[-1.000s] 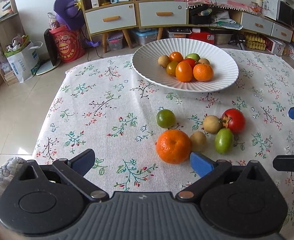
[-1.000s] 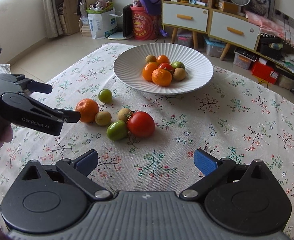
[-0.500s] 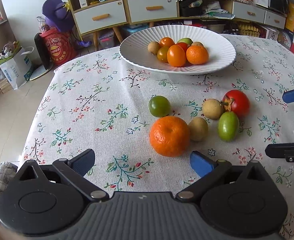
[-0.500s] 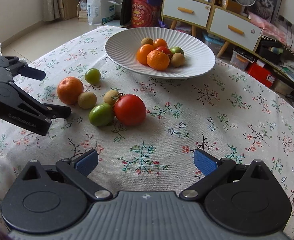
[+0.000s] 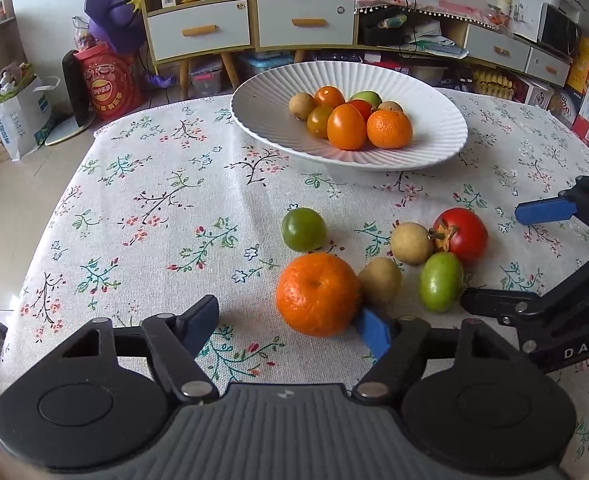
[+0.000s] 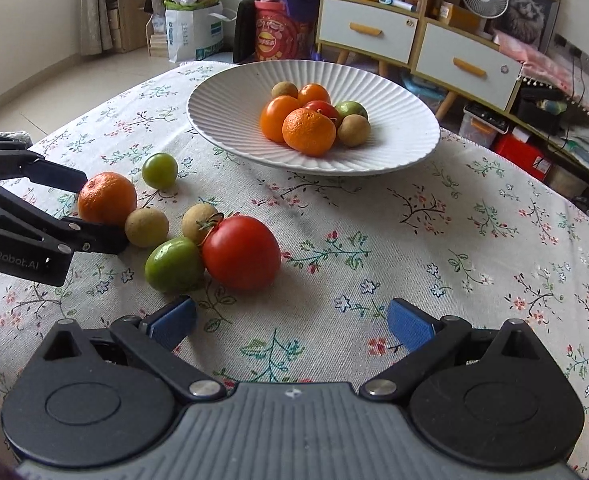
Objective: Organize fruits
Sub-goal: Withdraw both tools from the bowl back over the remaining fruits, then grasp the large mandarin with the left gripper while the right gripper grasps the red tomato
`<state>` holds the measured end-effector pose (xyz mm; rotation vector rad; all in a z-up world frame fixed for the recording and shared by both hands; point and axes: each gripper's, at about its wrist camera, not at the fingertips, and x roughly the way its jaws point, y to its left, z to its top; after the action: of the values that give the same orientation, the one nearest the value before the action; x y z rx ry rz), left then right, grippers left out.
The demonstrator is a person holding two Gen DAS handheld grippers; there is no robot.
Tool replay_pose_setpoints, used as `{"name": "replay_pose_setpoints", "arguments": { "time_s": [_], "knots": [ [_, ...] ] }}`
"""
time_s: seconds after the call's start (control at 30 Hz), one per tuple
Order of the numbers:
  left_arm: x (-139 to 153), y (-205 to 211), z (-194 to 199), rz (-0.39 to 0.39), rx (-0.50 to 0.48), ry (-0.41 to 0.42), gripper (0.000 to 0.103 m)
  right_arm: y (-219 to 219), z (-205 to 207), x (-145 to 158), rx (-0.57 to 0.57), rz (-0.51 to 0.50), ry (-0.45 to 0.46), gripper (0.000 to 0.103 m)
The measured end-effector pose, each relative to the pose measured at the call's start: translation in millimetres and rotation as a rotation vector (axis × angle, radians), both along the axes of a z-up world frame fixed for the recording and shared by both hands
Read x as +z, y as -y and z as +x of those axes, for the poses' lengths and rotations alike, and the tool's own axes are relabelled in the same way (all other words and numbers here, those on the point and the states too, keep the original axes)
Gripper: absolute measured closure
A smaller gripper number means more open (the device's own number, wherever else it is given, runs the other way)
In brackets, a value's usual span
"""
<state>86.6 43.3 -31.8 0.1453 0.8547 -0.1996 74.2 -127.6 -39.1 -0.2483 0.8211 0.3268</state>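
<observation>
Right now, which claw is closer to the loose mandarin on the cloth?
Left. The left claw has been closing, its fingers flanking the mandarin. The right claw is open nearer the red tomato, well off it.

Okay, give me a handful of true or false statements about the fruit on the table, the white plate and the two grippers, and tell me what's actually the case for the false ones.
1. Six fruits lie loose on the tablecloth. False: five do, a mandarin, a red tomato, two green fruits and two brown ones, minus none; count again gives six. True.
2. The white plate is empty. False: it holds a pile of fruit.
3. The left gripper has the mandarin between its jaws, which have just been closing. True.
4. The right gripper holds the red tomato. False: its jaws are open and empty, short of the tomato.
5. The red tomato touches a green fruit. True.
</observation>
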Motion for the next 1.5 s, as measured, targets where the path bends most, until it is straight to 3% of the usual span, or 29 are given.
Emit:
{"name": "replay_pose_setpoints", "arguments": {
  "time_s": [0.13, 0.4, 0.73, 1.1, 1.5],
  "knots": [
    [1, 4, 0, -0.005, -0.015, 0.000, 0.045, -4, -2, 1, 0.019, -0.003, 0.026, 0.009],
    [2, 7, -2, -0.010, -0.036, -0.006, 0.063, -9, 3, 7, 0.065, -0.004, 0.045, 0.037],
    [3, 9, -1, -0.008, -0.032, -0.012, 0.065, -14, 3, 12, 0.088, 0.026, 0.026, 0.066],
    [4, 7, -1, -0.015, -0.025, -0.019, 0.066, -15, 2, 14, 0.091, 0.028, 0.021, 0.067],
    [12, 3, -5, -0.050, -0.017, -0.011, 0.066, -7, -3, 23, 0.079, 0.100, 0.009, 0.067]
  ]
}}
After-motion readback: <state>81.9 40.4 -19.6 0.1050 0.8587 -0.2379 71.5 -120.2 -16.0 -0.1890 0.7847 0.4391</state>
